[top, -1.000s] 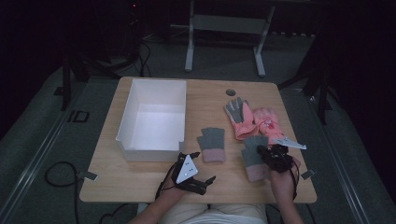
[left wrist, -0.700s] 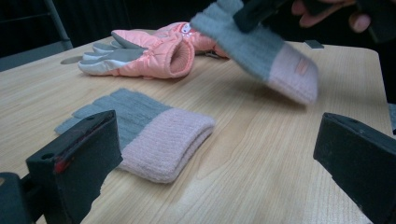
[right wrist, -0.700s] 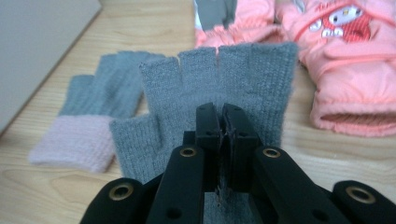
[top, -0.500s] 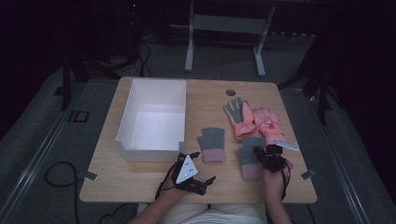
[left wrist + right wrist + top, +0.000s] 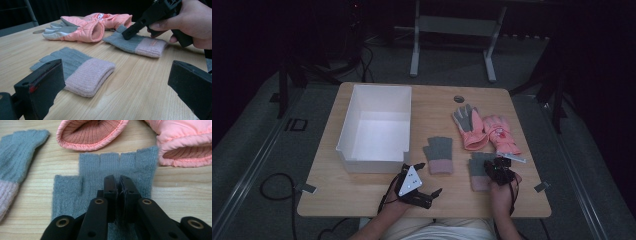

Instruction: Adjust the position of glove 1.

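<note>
Two grey knit gloves with pink cuffs lie flat on the wooden table (image 5: 362,195). My right gripper (image 5: 492,165) (image 5: 118,180) points down at the right-hand knit glove (image 5: 478,175) (image 5: 92,175), with its tips on the grey palm. Its jaws stand together and have just parted a hair; no fabric shows between them. My left gripper (image 5: 435,196) (image 5: 117,87) rests open near the front edge, aimed past the other knit glove (image 5: 439,154) (image 5: 82,72). It holds nothing. From the left gripper view, the right gripper (image 5: 125,36) touches the far knit glove (image 5: 140,45).
A pair of pink padded gloves (image 5: 484,131) (image 5: 85,27) (image 5: 90,132) lies just behind the right knit glove. A white open bin (image 5: 344,135) stands on the table's left half. A small dark round spot (image 5: 459,98) marks the far side.
My right gripper has come down and slightly left onto the right knit glove. The left gripper has stayed put.
</note>
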`<state>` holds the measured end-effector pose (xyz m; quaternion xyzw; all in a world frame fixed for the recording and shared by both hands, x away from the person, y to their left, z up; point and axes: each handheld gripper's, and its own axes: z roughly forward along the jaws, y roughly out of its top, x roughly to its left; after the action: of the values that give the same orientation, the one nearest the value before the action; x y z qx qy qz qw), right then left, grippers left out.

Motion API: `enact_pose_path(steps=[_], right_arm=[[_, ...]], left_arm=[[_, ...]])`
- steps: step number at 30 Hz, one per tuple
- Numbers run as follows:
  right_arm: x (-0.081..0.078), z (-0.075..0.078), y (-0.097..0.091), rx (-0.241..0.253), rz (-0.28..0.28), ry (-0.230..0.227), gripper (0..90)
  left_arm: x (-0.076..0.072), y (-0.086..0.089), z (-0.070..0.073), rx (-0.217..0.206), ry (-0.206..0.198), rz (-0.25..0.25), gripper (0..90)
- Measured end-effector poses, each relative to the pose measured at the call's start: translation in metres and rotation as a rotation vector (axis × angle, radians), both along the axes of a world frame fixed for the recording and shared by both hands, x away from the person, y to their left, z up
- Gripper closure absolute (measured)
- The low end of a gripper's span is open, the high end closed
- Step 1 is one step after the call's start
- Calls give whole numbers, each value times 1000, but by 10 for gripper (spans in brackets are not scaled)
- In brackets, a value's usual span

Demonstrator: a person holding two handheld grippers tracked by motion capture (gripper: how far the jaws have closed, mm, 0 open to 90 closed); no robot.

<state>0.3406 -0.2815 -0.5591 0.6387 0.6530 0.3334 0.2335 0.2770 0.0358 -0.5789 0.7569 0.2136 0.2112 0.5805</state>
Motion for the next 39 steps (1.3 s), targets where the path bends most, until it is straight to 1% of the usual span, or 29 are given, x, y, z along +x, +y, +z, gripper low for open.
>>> enact_pose_path(steps=[4,6,7,8,9,10,11,12,13,14,15,16,17,18,19,20,21,22,23,26,27,28,29,30,31,36,37,38,39], right_arm=[[3,2,0,-7,5,10,823],[4,6,-2,-16,14,3,809],[3,12,-3,-16,28,-8,784],[3,12,-3,-16,28,-8,784],[0,20,-5,-34,62,-21,736],[0,20,-5,-34,62,-21,736],[-3,27,-7,-37,111,-29,713],[-3,27,-7,-37,111,-29,713],[-6,32,-10,-73,161,-38,693],[-6,32,-10,-73,161,-38,693],[-7,37,-14,-75,227,-44,672],[-7,37,-14,-75,227,-44,672],[-6,40,-20,-88,271,-54,672],[-6,40,-20,-88,271,-54,672],[-6,42,-23,-109,317,-63,660],[-6,42,-23,-109,317,-63,660],[-7,42,-23,-127,352,-60,648],[-7,42,-23,-127,352,-60,648],[-8,40,-22,-141,376,-61,638],[-8,35,-22,-132,384,-49,632],[-7,29,-21,-124,375,-39,629],[-7,29,-21,-124,375,-39,629],[-7,24,-20,-113,371,-32,624],[-7,24,-20,-113,371,-32,624],[-8,20,-18,-125,370,-29,617],[-10,15,-13,-145,365,-21,627],[-10,10,-11,-156,358,-4,626],[-10,10,-11,-156,358,-4,626],[-9,4,-11,-162,352,12,632]], left_arm=[[0,0,0,3,-6,-6,3],[-1,-1,0,6,-13,-10,2],[-1,-1,0,8,-14,-12,3],[-1,-2,0,10,-12,-13,2],[-1,-2,0,12,-8,-9,2],[-1,-2,0,12,-8,-9,2],[-1,-2,0,12,-7,-7,2],[-1,-2,0,12,-7,-7,2],[0,-2,0,11,-6,-5,2],[0,-2,0,11,-6,-5,2],[0,-2,0,12,-4,-4,2],[0,-2,0,12,-4,-4,2],[0,-2,0,11,-2,-2,2],[0,-2,0,11,-2,-2,2],[0,-2,0,8,-1,5,2],[0,-2,0,8,-1,5,2],[0,-2,0,7,-2,6,2],[0,-2,0,7,-4,6,2],[-1,-2,0,5,-3,1,2],[-1,-2,0,7,-5,3,2],[-1,-2,0,7,-8,2,2],[-1,-2,0,7,-8,2,2],[-1,-2,0,5,-7,3,2],[-1,-2,0,5,-7,3,2],[-1,-2,0,4,-6,3,2],[-1,-2,0,5,-13,1,2],[-1,-2,0,6,-13,1,2],[-1,-2,0,6,-12,2,2],[-2,-2,0,8,-15,2,2]])
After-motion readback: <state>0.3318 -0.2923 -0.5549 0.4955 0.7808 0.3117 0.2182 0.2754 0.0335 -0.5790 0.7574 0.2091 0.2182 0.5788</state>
